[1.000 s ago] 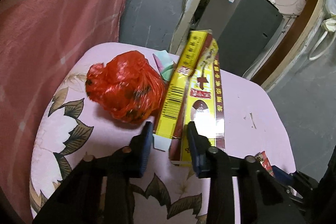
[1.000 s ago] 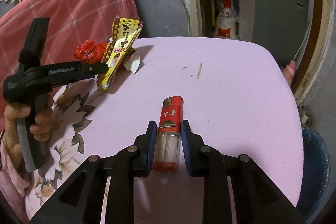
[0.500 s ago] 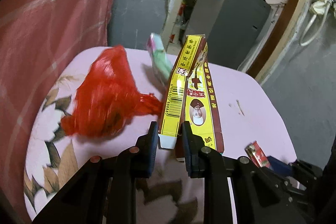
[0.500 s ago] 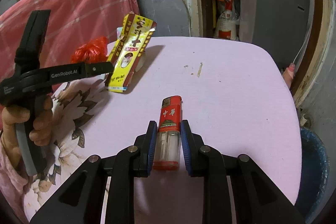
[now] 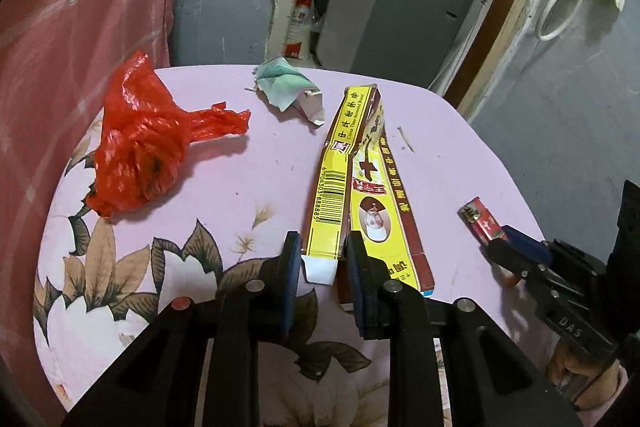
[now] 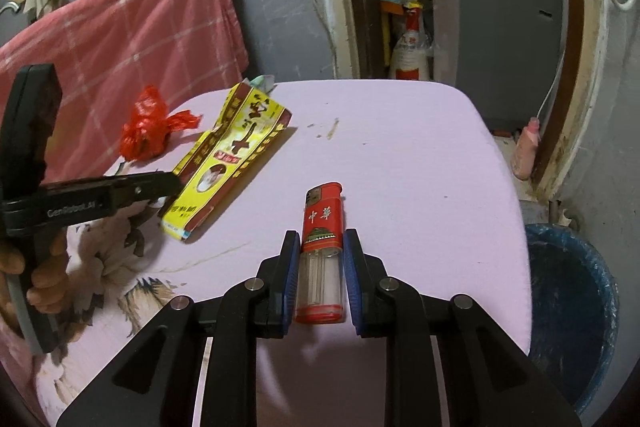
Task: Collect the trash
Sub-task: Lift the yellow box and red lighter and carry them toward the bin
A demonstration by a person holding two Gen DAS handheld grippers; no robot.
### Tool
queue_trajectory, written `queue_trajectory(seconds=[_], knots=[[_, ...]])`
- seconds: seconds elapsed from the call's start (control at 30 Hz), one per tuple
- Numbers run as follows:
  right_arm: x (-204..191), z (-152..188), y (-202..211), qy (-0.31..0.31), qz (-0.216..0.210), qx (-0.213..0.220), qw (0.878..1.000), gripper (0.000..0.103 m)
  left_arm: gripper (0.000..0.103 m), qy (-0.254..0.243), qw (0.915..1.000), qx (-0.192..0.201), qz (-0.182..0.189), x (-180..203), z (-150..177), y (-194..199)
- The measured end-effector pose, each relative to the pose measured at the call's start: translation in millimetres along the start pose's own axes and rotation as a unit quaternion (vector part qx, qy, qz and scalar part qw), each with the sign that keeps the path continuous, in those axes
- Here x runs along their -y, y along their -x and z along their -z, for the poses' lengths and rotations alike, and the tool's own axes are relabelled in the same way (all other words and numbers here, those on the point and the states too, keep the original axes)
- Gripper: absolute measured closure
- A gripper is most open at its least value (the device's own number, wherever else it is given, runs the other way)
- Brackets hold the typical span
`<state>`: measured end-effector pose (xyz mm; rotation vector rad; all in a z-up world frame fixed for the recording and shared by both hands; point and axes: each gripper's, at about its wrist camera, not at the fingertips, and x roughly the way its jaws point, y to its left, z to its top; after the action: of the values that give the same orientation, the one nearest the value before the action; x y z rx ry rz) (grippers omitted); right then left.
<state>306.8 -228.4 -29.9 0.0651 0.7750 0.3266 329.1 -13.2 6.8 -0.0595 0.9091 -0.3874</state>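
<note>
Two grips on trash right now. Left gripper (image 5: 322,263) has its jaws nearly closed, pinching the near end of the flattened yellow carton (image 5: 360,187); the carton's far end runs out over the pink tablecloth (image 5: 260,167). From the right wrist view the carton (image 6: 232,155) sits angled with the left gripper (image 6: 168,183) at its near-left edge, a hand (image 6: 40,267) on the handle. Right gripper (image 6: 320,263) is narrowed onto the red lighter (image 6: 322,251), pads against its clear lower body, red top pointing away; from the left wrist view the lighter (image 5: 482,223) pokes out of the right gripper (image 5: 508,243), well to the carton's right. Left of the carton: crumpled red plastic bag (image 5: 148,143), lying on the cloth, apart from it. Just beyond the carton's far end, slightly left: crumpled green-and-white paper scrap (image 5: 288,91). Small stick-like bit of debris (image 5: 406,139) just right of the carton's far end. Off the table's right edge, well away from the carton: bin with a blue liner (image 6: 568,307) on the floor. Behind the table from the carton: grey cabinet (image 6: 496,23). Far left: pink checked cloth (image 6: 132,43) draped over something.
</note>
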Motion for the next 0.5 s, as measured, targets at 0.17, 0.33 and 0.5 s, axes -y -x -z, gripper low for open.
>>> queue_trajectory(seconds=[0.17, 0.33, 0.5], knots=[[4, 1, -1, -0.006, -0.007, 0.006, 1.000, 0.083, 0.067, 0.004, 1.0000, -0.007, 0.001, 1, -7, -12], [4, 1, -2, -0.002, -0.011, 0.007, 1.000, 0.076, 0.065, 0.007, 1.0000, -0.006, 0.000, 3, -22, -28], [-2, 0, -5, 0.017, 0.006, 0.008, 1.000, 0.073, 0.066, 0.003, 0.9999, -0.007, -0.008, 6, -35, -38]])
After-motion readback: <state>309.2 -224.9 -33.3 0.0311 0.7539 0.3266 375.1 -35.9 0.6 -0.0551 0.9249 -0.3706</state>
